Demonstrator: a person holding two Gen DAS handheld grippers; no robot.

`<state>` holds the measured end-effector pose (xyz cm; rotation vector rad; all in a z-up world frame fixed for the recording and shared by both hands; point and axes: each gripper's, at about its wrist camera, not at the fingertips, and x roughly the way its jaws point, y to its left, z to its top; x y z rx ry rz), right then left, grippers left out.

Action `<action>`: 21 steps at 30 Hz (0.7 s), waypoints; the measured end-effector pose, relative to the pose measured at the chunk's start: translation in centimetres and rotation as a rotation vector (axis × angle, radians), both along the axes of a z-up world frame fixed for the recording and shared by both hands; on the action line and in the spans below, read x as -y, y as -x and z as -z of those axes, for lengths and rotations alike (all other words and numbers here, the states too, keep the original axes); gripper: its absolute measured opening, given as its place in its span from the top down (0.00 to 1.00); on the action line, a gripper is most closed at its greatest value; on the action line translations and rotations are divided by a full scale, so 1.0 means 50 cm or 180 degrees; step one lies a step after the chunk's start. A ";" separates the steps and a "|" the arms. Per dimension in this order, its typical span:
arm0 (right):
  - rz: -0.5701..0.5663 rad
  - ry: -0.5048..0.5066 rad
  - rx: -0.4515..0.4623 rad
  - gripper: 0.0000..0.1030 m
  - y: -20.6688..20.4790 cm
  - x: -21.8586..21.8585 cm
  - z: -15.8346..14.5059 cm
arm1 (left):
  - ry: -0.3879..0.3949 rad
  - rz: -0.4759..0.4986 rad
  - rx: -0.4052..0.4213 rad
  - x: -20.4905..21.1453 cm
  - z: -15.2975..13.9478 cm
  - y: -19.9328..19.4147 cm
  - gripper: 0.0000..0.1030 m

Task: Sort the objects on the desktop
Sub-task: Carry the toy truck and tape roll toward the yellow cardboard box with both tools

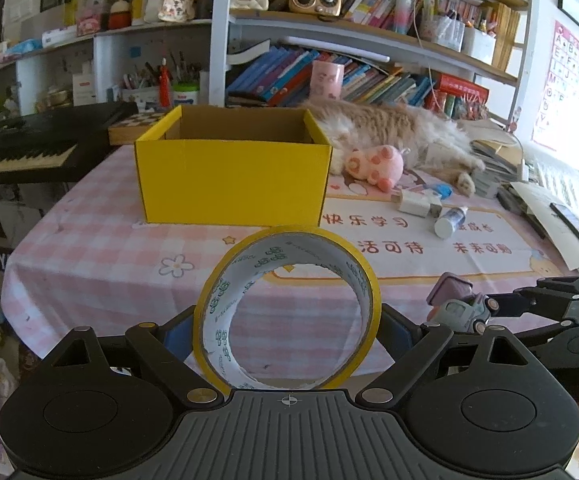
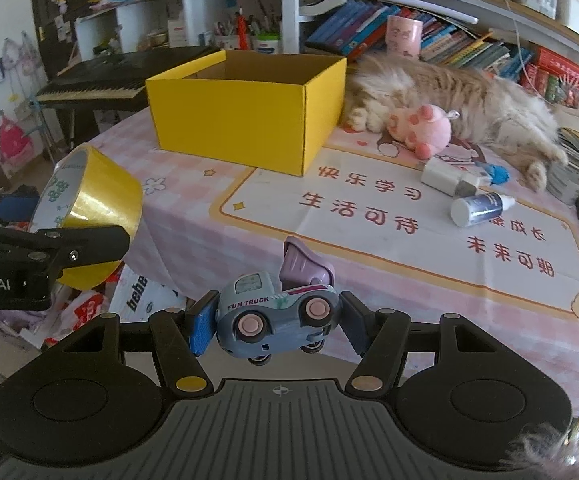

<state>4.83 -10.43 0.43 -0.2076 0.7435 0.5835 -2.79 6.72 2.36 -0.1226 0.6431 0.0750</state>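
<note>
The yellow roll of adhesive tape [image 1: 287, 312] is clamped across its width by the left gripper [image 1: 287, 332], and the small grey-blue toy truck [image 2: 275, 314] is pinched in the narrower right gripper [image 2: 275, 322]. Both are carried clear of the pink checked tablecloth [image 1: 101, 248], judged bound for the open yellow cardboard box [image 1: 233, 172] beyond.
</note>
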 end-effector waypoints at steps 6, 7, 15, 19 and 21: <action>-0.0057 0.0008 -0.0042 0.41 -0.006 -0.010 0.001 | -0.0018 0.0033 -0.0005 0.003 -0.002 -0.001 0.11; -0.0067 0.0010 -0.0037 0.41 -0.006 -0.011 0.001 | -0.0024 0.0046 -0.0005 0.003 -0.002 -0.003 0.11; -0.0078 0.0026 -0.0002 0.41 -0.004 -0.014 -0.001 | -0.0043 0.0100 -0.0014 0.005 -0.004 -0.007 0.11; -0.0077 0.0047 -0.0009 0.41 -0.005 -0.014 -0.003 | -0.0009 0.0101 0.0002 0.007 -0.004 -0.010 0.11; -0.0080 0.0058 -0.0009 0.41 -0.005 -0.014 -0.002 | 0.0027 0.0098 -0.0014 0.006 -0.001 -0.014 0.11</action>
